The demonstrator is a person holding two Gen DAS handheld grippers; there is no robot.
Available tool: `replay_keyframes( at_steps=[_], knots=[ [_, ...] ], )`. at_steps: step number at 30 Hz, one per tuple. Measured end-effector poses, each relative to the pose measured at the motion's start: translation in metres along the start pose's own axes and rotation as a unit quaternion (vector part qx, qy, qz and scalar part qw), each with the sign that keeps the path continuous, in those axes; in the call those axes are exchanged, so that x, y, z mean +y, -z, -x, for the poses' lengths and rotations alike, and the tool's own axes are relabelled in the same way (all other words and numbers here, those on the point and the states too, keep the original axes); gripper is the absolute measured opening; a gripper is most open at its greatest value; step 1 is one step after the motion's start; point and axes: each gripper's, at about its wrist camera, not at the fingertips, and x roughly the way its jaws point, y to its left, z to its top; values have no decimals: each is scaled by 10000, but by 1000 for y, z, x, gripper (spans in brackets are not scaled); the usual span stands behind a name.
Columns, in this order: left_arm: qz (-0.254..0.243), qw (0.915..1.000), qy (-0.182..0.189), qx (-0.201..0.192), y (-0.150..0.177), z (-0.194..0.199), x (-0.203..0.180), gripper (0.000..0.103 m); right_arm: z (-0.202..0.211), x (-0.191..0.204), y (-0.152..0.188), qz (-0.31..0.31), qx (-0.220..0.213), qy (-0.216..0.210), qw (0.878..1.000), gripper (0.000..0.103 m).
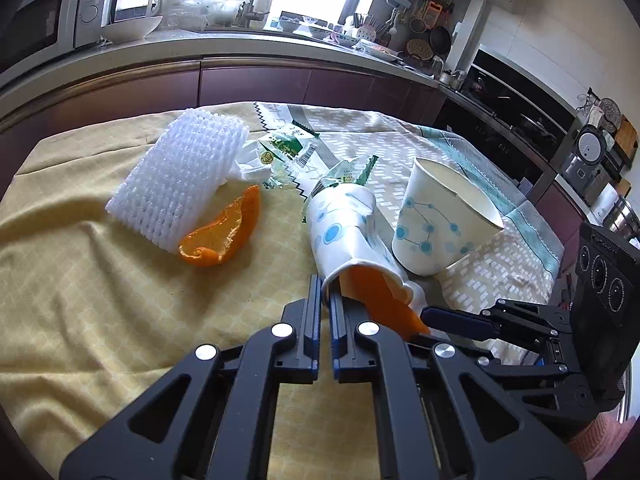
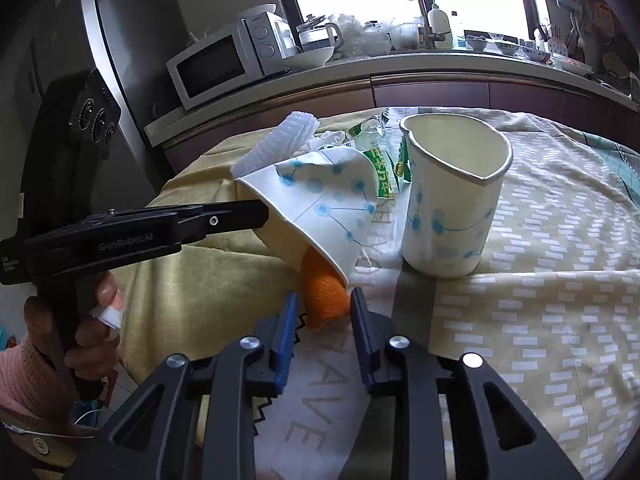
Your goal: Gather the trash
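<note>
A blue-dotted paper cup (image 1: 348, 232) (image 2: 320, 196) lies tipped on the yellow tablecloth (image 1: 100, 280). My left gripper (image 1: 325, 292) (image 2: 262, 212) is shut on its rim. A piece of orange peel (image 1: 376, 296) (image 2: 320, 276) sticks out of the cup's mouth. My right gripper (image 2: 325, 292) (image 1: 430, 314) flanks that peel closely, with a thin gap still showing beside the pads. A second, upright paper cup (image 1: 440, 220) (image 2: 452, 200) stands just right of the tipped one. Another orange peel (image 1: 224, 236), a white foam net (image 1: 180, 176) (image 2: 276, 140) and a green-and-clear wrapper (image 1: 284, 152) (image 2: 384, 160) lie behind.
A kitchen counter (image 1: 240, 46) with a microwave (image 2: 224, 60), bowls and bottles runs behind the table. A hand in a pink sleeve (image 2: 92, 320) holds the left gripper's handle. The table's right edge (image 1: 556, 248) drops off beside the stove.
</note>
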Motion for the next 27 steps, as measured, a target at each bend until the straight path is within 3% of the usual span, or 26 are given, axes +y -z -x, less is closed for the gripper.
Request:
replay_keyframes(
  at_steps=[6,12,18,27],
  knots=[
    [101,9998,-75,-145,7,22,9,4,3,15,1,252,-1,-226,9994,10],
    [259,9982,-328,-439,16,60,34,4,15,38,-2,453,-104,-1130,9925,9],
    [494,9938,-687,-716,30,106,71,4,17,70,-7,648,-97,-2037,9768,8],
    [1205,9761,-1276,-1284,57,185,130,4,13,119,-23,1115,-137,-2685,9567,8]
  ],
)
